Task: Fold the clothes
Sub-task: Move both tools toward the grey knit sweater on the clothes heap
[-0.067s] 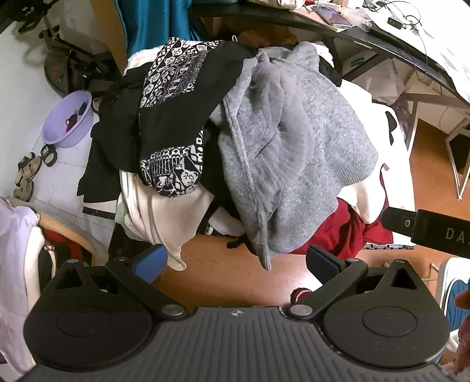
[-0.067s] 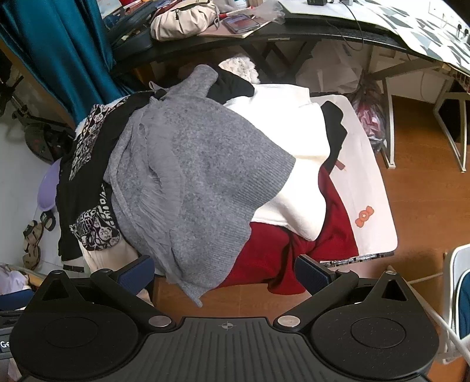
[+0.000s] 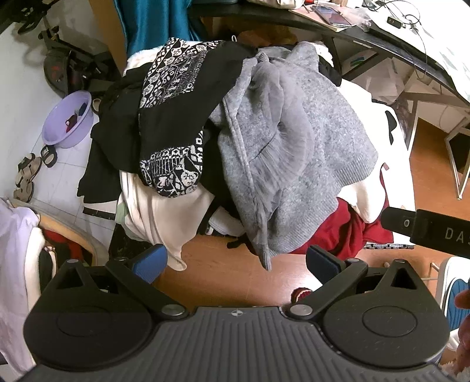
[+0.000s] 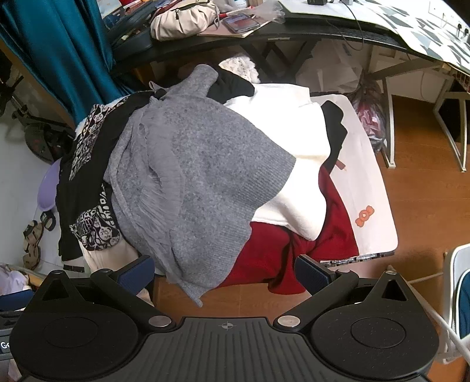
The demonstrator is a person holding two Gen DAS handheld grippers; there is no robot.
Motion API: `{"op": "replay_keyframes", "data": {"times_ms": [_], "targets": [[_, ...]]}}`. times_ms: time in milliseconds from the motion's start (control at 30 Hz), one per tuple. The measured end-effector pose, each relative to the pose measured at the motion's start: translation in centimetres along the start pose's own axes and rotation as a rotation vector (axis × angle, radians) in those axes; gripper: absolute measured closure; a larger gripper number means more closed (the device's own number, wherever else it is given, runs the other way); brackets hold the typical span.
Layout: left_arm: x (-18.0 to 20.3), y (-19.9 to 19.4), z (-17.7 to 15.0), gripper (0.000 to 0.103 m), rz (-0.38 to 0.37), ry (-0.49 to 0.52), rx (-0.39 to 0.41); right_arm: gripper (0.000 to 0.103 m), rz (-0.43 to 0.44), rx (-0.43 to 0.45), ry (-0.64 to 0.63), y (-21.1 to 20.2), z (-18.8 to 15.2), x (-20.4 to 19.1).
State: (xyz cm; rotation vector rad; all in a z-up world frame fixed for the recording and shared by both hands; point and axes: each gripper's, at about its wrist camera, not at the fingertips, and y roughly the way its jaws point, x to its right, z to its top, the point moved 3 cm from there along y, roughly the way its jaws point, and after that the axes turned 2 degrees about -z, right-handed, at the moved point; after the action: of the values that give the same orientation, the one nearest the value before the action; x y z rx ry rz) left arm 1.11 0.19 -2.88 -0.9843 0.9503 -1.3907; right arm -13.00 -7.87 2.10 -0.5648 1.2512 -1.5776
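Note:
A heap of clothes covers a small white table (image 4: 373, 188). On top lies a grey knit sweater (image 3: 317, 152) (image 4: 205, 182), its hem hanging over the near edge. Left of it is a black garment with a white pattern (image 3: 173, 117) (image 4: 88, 188). Under them lie a white garment (image 4: 293, 164) and a dark red one (image 3: 349, 232) (image 4: 270, 252). My left gripper (image 3: 236, 260) is open above the floor just before the heap's near edge, nothing between its blue pads. My right gripper (image 4: 224, 273) is open too, held above the sweater's hanging hem, touching nothing.
A black desk (image 4: 293, 32) with a beige bag (image 4: 182, 20), a phone and cables stands behind the table. A teal curtain (image 4: 58, 53) hangs at the left. A purple basin (image 3: 67, 123) and sandals (image 3: 26, 176) lie on the tiled floor. Part of the right gripper's body (image 3: 429, 229) juts in at the right.

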Motion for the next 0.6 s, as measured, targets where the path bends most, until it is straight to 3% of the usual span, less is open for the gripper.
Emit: {"op": "replay_keyframes", "data": {"times_ms": [233,600], "targets": [[0.0,0.4,-0.2,0.001,0.022,0.005,-0.016,0.001,-0.006,-0.023,0.008,0.7,-0.3,0.6],[-3.6,3.3,1.3,0.001,-0.019,-0.038,-0.047,0.001,-0.013,-0.029,-0.044,4.8,1.0,-0.6]]}}
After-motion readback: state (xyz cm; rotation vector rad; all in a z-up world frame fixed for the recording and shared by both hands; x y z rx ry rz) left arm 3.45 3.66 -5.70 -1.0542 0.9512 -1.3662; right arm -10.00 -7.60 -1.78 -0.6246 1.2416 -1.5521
